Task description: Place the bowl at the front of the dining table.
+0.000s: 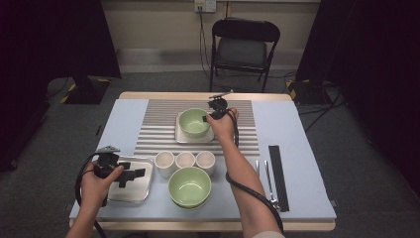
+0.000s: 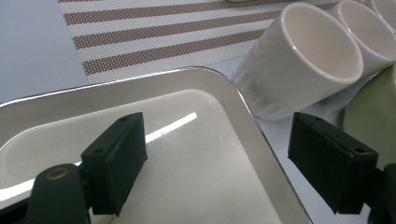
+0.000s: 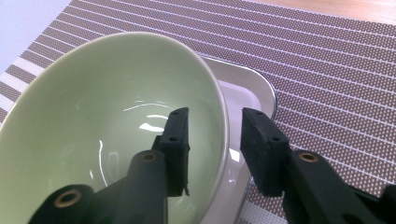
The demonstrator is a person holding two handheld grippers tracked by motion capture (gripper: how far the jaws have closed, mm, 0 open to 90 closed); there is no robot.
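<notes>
A pale green bowl sits on a small square steel tray on the striped placemat. My right gripper straddles the bowl's right rim, one jaw inside and one outside. Its pads stand a little off the wall, so it is open. At the near left my left gripper hovers open over an empty steel tray, with nothing between its jaws.
Three white cups stand in a row beside the near tray, with a second green bowl in front of them. Cutlery and a dark strip lie at the right. A folding chair stands behind the table.
</notes>
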